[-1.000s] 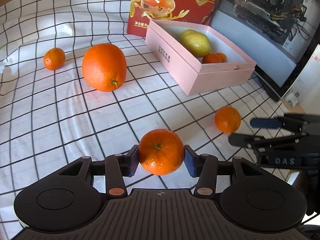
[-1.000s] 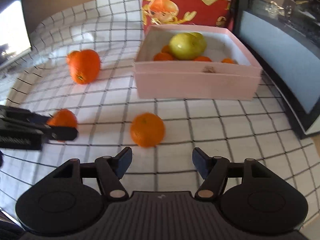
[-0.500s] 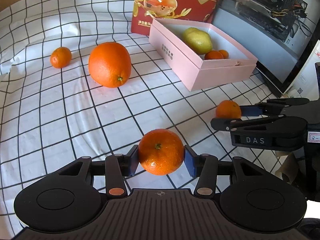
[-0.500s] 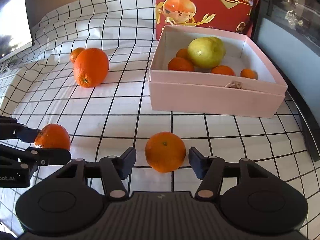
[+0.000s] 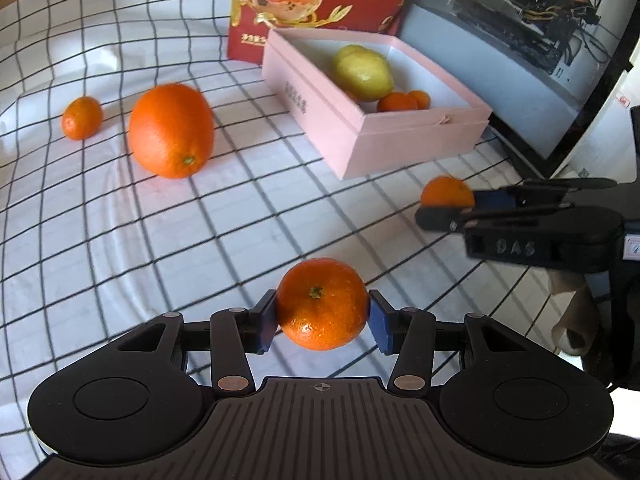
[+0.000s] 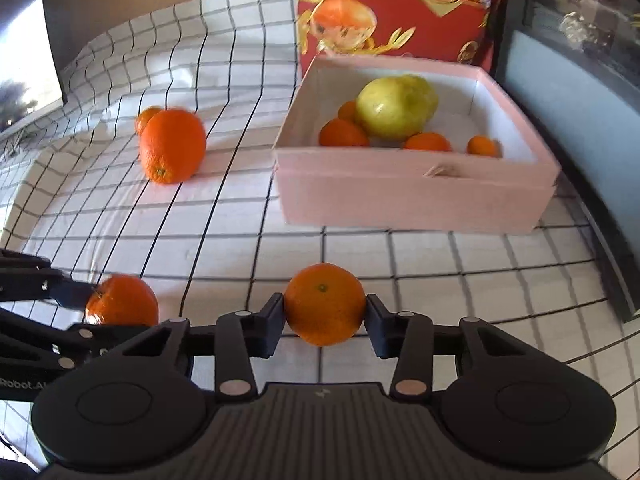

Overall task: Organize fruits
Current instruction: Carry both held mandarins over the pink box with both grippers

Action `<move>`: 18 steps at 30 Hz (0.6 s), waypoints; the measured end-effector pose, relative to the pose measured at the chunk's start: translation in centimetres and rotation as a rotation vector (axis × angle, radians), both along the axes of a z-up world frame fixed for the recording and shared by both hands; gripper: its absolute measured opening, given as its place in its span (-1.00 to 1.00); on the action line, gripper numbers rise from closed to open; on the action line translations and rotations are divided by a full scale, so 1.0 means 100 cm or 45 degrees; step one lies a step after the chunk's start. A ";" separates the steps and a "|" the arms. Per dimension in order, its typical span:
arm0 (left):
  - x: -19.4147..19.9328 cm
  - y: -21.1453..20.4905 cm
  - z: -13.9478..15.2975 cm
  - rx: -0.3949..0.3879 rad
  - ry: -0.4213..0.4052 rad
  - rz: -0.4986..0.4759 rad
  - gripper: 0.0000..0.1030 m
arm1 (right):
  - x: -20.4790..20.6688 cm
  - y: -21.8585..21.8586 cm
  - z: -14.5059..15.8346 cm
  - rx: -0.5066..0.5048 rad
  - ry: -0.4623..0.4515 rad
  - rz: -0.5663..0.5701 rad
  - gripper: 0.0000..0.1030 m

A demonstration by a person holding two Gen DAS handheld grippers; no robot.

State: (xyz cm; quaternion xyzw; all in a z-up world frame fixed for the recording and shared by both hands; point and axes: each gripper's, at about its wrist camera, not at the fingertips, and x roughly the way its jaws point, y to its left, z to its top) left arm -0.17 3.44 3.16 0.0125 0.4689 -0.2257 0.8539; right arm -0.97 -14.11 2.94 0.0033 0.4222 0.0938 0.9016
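Note:
My left gripper (image 5: pixel 322 316) is shut on a tangerine (image 5: pixel 322 304) and holds it above the checked cloth. My right gripper (image 6: pixel 325 316) is shut on another tangerine (image 6: pixel 325 304), also lifted; it shows in the left wrist view (image 5: pixel 446 196). The left gripper's tangerine shows in the right wrist view (image 6: pixel 122 300). A pink box (image 6: pixel 412 196) ahead holds a yellow-green fruit (image 6: pixel 396 106) and several small tangerines. A large orange (image 5: pixel 170 130) and a small tangerine (image 5: pixel 82 117) lie on the cloth to the left of the box.
A red gift box (image 5: pixel 320 4) stands behind the pink box. A dark monitor (image 5: pixel 516 48) stands along the right side. The white checked cloth (image 5: pixel 248 216) covers the table.
My right gripper has closed on the tangerine that lay on the cloth and lifted it. My left gripper still holds its tangerine and has moved nearer the box.

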 end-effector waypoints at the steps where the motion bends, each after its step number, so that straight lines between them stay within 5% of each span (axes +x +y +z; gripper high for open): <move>1: 0.003 -0.003 0.002 -0.013 0.000 -0.001 0.01 | 0.001 -0.006 0.005 0.003 -0.020 -0.006 -0.18; 5: 0.026 -0.019 0.022 -0.069 -0.017 -0.012 0.01 | 0.011 -0.027 0.031 0.003 -0.112 -0.016 -0.18; 12: 0.083 -0.070 0.071 -0.127 -0.206 -0.028 0.01 | 0.067 -0.061 0.092 -0.042 -0.299 -0.021 -0.18; 18: 0.129 -0.116 0.059 -0.102 -0.124 0.011 0.02 | 0.111 -0.084 0.124 -0.092 -0.374 0.013 -0.18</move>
